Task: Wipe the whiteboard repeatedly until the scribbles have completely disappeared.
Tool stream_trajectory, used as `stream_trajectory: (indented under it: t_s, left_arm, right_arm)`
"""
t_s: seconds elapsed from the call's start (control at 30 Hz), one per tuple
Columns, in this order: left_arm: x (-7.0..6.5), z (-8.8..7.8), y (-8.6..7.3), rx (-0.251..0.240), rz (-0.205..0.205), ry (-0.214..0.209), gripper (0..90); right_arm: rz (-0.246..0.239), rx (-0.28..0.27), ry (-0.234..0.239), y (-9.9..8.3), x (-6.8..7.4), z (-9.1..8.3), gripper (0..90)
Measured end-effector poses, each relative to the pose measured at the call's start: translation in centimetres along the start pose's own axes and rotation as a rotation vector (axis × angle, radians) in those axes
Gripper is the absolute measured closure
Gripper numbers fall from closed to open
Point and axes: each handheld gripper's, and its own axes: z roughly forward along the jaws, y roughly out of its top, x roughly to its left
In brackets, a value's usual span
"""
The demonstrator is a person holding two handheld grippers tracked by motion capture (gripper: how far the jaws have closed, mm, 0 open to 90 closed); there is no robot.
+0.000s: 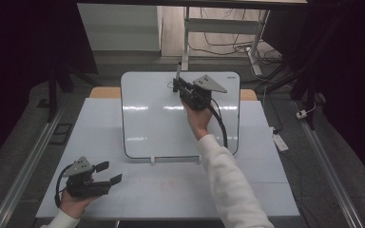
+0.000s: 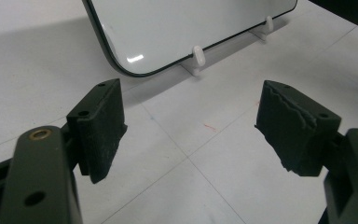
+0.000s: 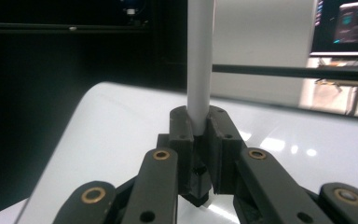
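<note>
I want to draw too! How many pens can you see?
1. The pen stands upright, clamped in the right gripper over the top of the whiteboard. Others may lie hidden behind the board.

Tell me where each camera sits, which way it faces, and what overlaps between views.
High view: above the person's side, looking forward and down at the table; both forearms, left gripper and right gripper show.
Left gripper view: rides the left gripper, aimed over the table at the whiteboard; open jaws show.
Right gripper view: rides the right gripper, looking along the marker clamped in its jaws.
Shared: all three see the whiteboard.
</note>
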Motion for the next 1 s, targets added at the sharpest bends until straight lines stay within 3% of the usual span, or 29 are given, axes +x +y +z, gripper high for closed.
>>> stream_trajectory:
  t_s: [0.13, 0.23, 0.27, 0.37, 0.5, 0.63, 0.73, 0.8, 1.0]
  left_arm:
    - [0.0, 0.0, 0.0, -0.002, -0.002, 0.000, 24.2]
    - [0.0, -0.1, 0.0, 0.000, 0.001, -0.001, 24.1]
    - [0.0, -0.1, 0.0, 0.000, 0.001, -0.002, 24.2]
    - [0.0, -0.1, 0.0, -0.003, 0.000, 0.000, 24.2]
    - [0.0, 0.0, 0.0, -0.001, -0.001, -0.001, 24.1]
    - [0.1, -0.1, 0.0, -0.002, -0.002, -0.001, 24.1]
    - [0.1, -0.2, -0.1, -0.006, -0.003, 0.002, 24.1]
    - [0.2, -0.3, -0.1, -0.006, -0.004, 0.001, 24.1]
    - [0.1, -0.3, 0.0, -0.006, -0.003, 0.001, 24.1]
  right_arm:
    - [-0.013, 0.009, 0.009, -0.5, 0.3, -0.2, 81.5]
    - [-0.024, 0.000, -0.022, -0.3, 0.0, -0.4, 81.5]
    - [-0.003, -0.019, -0.047, 0.1, -0.5, -0.6, 81.5]
    - [0.004, -0.030, -0.058, 0.3, -0.9, -0.6, 81.5]
    - [0.029, -0.027, -0.024, 0.1, -0.3, 0.0, 81.5]
    - [-0.011, -0.012, 0.007, -0.3, 1.0, 0.9, 81.5]
    - [0.010, -0.034, -0.015, 0.2, 0.3, 0.9, 81.5]
    - [0.030, -0.062, -0.048, 1.1, -0.8, 0.7, 81.5]
    - [0.057, -0.090, -0.083, 2.1, -2.3, 0.2, 81.5]
